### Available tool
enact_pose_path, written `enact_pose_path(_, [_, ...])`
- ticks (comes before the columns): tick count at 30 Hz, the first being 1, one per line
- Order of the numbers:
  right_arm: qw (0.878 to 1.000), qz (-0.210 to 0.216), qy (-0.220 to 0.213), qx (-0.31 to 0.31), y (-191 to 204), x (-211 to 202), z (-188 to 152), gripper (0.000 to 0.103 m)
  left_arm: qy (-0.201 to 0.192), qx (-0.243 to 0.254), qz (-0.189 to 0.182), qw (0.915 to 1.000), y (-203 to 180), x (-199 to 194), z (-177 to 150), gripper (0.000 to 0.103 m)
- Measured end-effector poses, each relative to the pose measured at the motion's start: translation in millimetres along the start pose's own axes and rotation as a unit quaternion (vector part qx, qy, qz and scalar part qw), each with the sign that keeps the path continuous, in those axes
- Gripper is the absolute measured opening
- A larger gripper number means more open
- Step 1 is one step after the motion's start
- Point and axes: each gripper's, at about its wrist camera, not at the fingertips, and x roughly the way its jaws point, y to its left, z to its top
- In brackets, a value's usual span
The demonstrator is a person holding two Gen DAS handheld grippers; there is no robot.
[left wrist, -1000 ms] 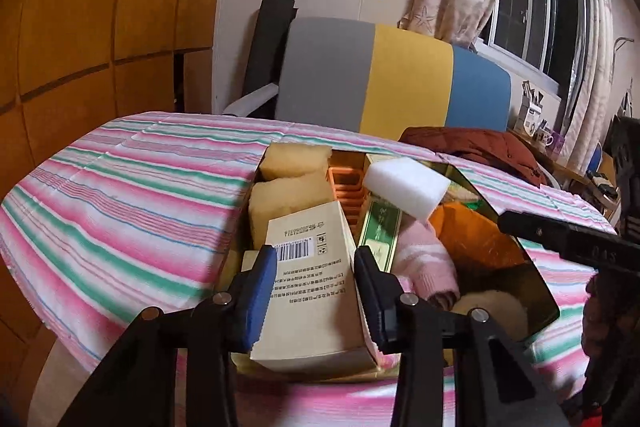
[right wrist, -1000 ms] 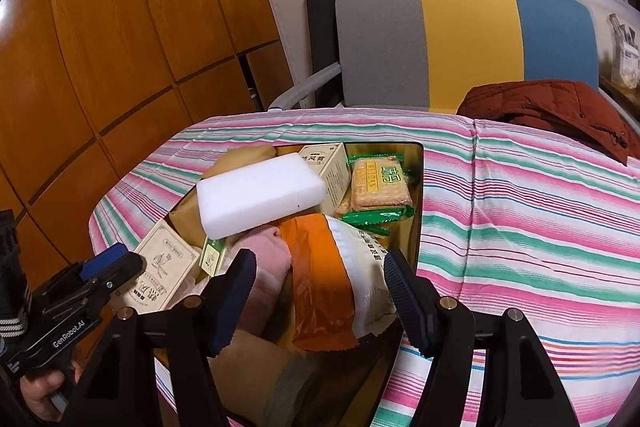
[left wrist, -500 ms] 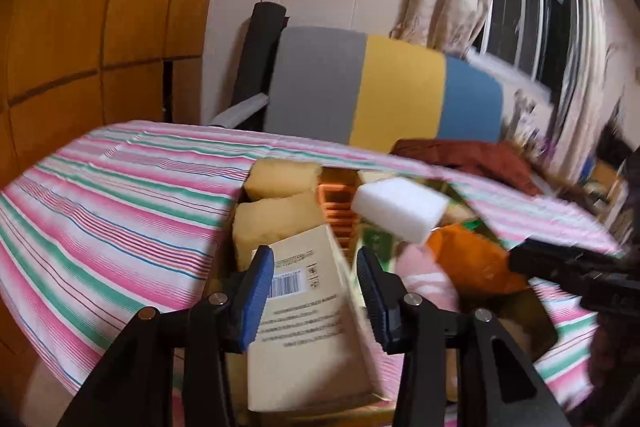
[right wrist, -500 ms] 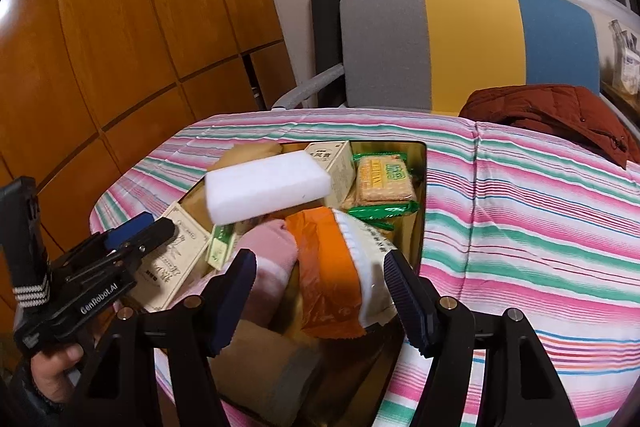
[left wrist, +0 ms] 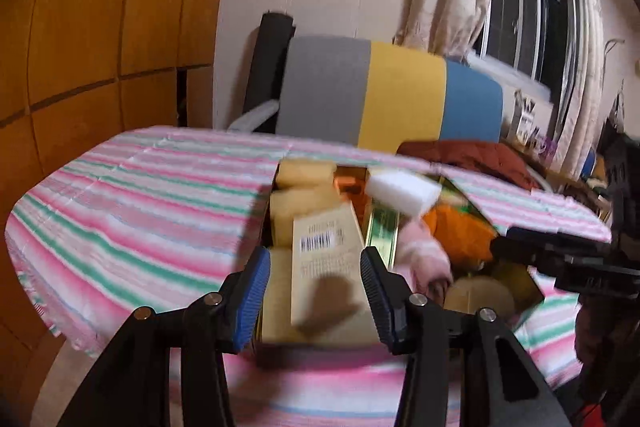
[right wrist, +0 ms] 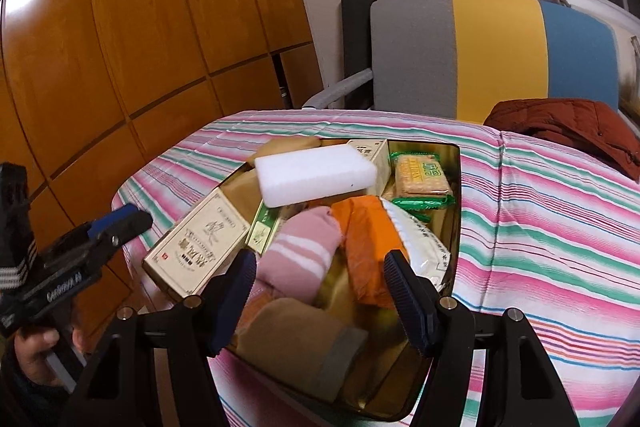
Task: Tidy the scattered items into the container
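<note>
Right wrist view gives the clearest count of what is done: the gold container (right wrist: 454, 227) sits on the striped tablecloth (right wrist: 540, 227) near its left edge and is heaped above its rim.

Going left to right in that view, the left gripper (right wrist: 120, 223) hangs just off the table's left edge, apart from everything, with a hand (right wrist: 36, 351) on its grip. Next comes the cream carton (right wrist: 200, 247), leaning over the container's left rim and not fully down inside. Then a narrow green-and-gold box (right wrist: 262, 231), the pink striped sock (right wrist: 304, 255) with a tan cloth (right wrist: 296, 343) at the near corner, the white sponge (right wrist: 316, 179) perched on top of the pile, an orange-and-white packet (right wrist: 380, 239), and the green cracker pack (right wrist: 422, 179) against the far right corner.

Left wrist view, blurred, shows the left gripper (left wrist: 316, 291) with its jaws parted and nothing pressed between the pads; the carton (left wrist: 328, 267) lies beyond them. The right gripper (right wrist: 320, 295) stands about half open over the sock, gripping nothing.

No loose item shows on the cloth, left or right of the container; only a red-brown jacket (right wrist: 568, 127) lies at the far right edge, and it may not be part of the job. My judgement: the gathering is essentially finished, with perhaps the carton to settle lower.
</note>
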Motion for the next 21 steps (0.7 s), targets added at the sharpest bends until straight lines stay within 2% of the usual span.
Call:
enact_pose_path(3, [1.0,-0.022,0.003,-0.005,5.4,-1.3,-3.6,0.068,0.011,-0.007,0.04,0.9991,-4.4,-0.6,0.8,0.054])
enact_pose_path(5, [0.999,-0.038,0.004,-0.009,9.9,-4.1,-5.1,0.071,0.01,-0.02,0.046,0.9987,-4.9,-3.6,4.4,0.059])
enact_pose_path(6, [0.999,-0.044,0.004,-0.014,12.7,-6.0,-5.7,0.071,0.008,-0.02,0.048,0.9986,-6.2,-5.0,6.4,0.066])
enact_pose_path(10, [0.997,-0.066,-0.003,-0.027,23.8,-13.9,-6.9,0.078,-0.001,-0.007,0.063,0.998,-20.2,-10.0,14.0,0.068])
enact_pose_path(14, [0.997,-0.074,-0.002,-0.031,29.8,-16.9,-6.9,0.079,-0.003,0.008,0.1,0.995,-34.0,-15.0,19.5,0.068])
enact_pose_path(21, [0.996,-0.08,0.003,-0.035,37.5,-18.5,-11.3,0.08,-0.012,-0.018,0.072,0.9971,-33.4,-28.2,21.9,0.068])
